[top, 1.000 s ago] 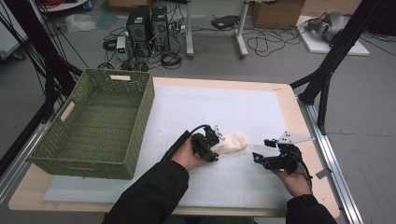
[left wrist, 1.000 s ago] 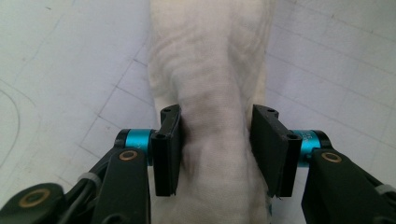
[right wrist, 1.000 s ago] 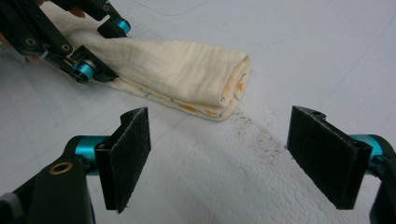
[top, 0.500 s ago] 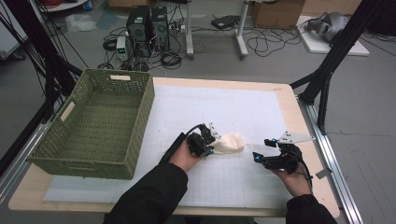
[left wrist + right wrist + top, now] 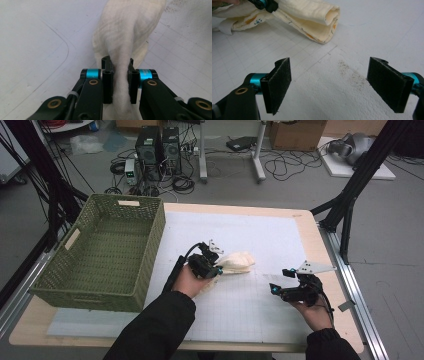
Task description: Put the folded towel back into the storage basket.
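A cream folded cloth [image 5: 236,261] lies near the middle of the white gridded mat [image 5: 260,235]. My left gripper [image 5: 216,268] is shut on its near end; in the left gripper view the black pads [image 5: 107,80] squeeze the cloth [image 5: 125,37] between them, having just been closing on it. The cloth [image 5: 312,15] shows orange and teal print on its folds in the right gripper view. My right gripper [image 5: 274,284] hovers over the mat to the right of the cloth, jaws wide open with nothing between the pads [image 5: 278,83].
A green woven basket [image 5: 70,275] stands on the left part of the table. Dark crumbs [image 5: 349,72] speckle the mat in front of the right gripper. Black frame legs [image 5: 350,200] stand past the right table edge.
The left gripper's jaws closed on the cloth's near end and the hand shifted and lifted a little, drawing the cloth with it. The right gripper has stayed where it was.
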